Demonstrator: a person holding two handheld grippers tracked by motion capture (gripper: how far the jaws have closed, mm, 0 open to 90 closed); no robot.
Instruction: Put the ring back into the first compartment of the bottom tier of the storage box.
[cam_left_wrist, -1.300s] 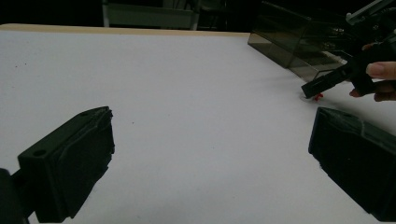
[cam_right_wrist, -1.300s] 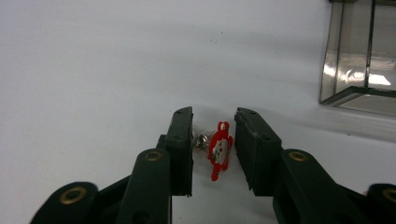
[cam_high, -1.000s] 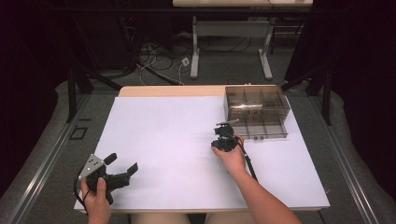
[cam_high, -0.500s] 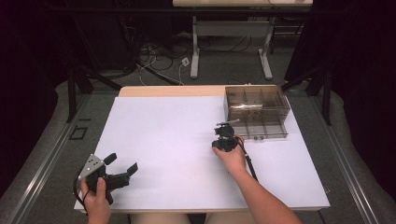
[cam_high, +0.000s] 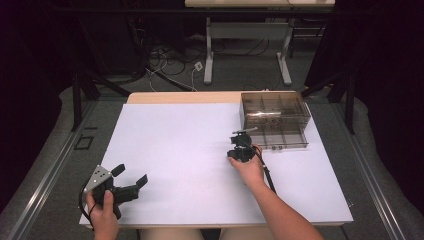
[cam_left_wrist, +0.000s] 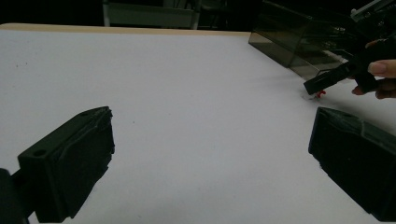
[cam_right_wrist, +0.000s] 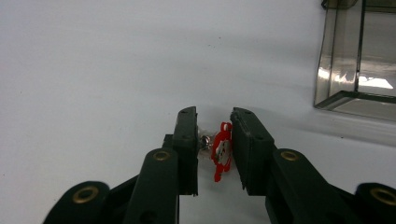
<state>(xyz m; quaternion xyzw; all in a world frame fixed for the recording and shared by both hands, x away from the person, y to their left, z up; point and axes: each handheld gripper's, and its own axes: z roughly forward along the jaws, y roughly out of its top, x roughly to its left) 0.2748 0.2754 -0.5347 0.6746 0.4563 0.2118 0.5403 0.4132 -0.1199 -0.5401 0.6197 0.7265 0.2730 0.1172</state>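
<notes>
One white table (cam_high: 190, 165) carries everything; at its 1 o'clock corner stands a smoked clear compartment box (cam_high: 275, 120). At 7 o'clock the left hand-held gripper (cam_high: 131, 181) rests wide open and empty. Near the box, the right hand-held gripper (cam_right_wrist: 214, 149) points down, jaws narrowly apart around a small red clip with a metal part (cam_right_wrist: 221, 150) lying on the table. I judge this is the grasping step; next the jaws should close gently and evenly.

A compartment box (cam_high: 276, 119) is sitting at the table's (cam_high: 175, 145) far right corner; a small clip (cam_right_wrist: 221, 150) is lying just before it, left of its front
</notes>
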